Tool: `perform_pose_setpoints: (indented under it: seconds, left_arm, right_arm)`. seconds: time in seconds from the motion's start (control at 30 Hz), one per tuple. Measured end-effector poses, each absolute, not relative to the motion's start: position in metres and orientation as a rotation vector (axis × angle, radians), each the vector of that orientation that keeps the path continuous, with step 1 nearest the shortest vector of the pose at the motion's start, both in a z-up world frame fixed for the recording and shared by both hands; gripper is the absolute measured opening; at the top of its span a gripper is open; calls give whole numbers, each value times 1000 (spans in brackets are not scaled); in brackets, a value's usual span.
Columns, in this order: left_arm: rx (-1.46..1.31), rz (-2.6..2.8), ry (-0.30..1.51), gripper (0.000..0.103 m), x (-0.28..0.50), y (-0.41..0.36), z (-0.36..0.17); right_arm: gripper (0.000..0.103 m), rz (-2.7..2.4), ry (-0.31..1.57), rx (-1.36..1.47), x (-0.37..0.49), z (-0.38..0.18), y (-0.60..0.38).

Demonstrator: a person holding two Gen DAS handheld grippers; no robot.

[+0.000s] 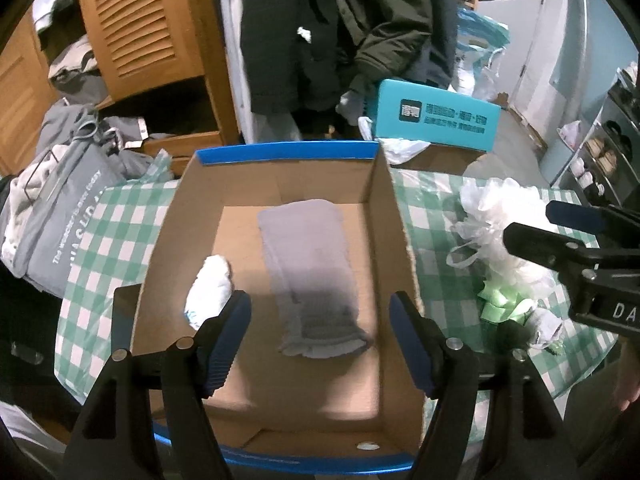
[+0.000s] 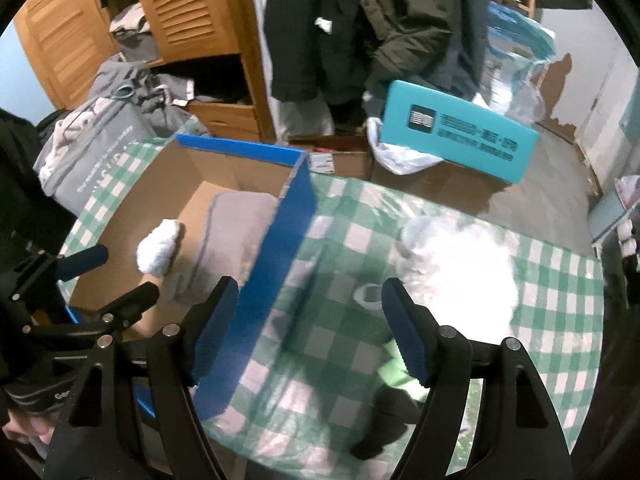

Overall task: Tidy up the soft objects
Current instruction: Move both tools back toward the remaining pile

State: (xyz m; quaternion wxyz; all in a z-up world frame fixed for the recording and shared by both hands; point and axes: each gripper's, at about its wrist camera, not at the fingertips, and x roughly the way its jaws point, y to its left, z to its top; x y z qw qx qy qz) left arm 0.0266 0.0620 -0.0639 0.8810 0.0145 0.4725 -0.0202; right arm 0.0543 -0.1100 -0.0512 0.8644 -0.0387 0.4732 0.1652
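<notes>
An open cardboard box (image 1: 384,216) with blue rims stands on a green-checked tablecloth (image 1: 104,232). Inside it lie a long grey folded cloth (image 1: 312,272) and a white rolled sock (image 1: 210,292). My left gripper (image 1: 320,340) hangs open above the box with nothing between its fingers. To the right of the box rest a white mesh pouf (image 2: 460,272), a light green soft item (image 2: 396,368) and a dark soft item (image 2: 384,420). My right gripper (image 2: 310,328) is open and empty over the cloth, just right of the box's blue wall (image 2: 280,264).
A teal carton (image 1: 436,120) sits on a brown box behind the table. A grey bag (image 1: 60,216) with clothes lies at the left. A wooden louvred cabinet (image 1: 140,20) and hanging dark coats (image 1: 340,32) stand behind. Shoe shelves (image 1: 608,148) are at the right.
</notes>
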Motion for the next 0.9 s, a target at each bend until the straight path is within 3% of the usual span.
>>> perform_pose_setpoints:
  seconds: [0.9]
  left_arm:
    - [130, -164, 1034, 76, 52, -33, -73]
  right_arm:
    - [77, 156, 1043, -30, 64, -74, -227]
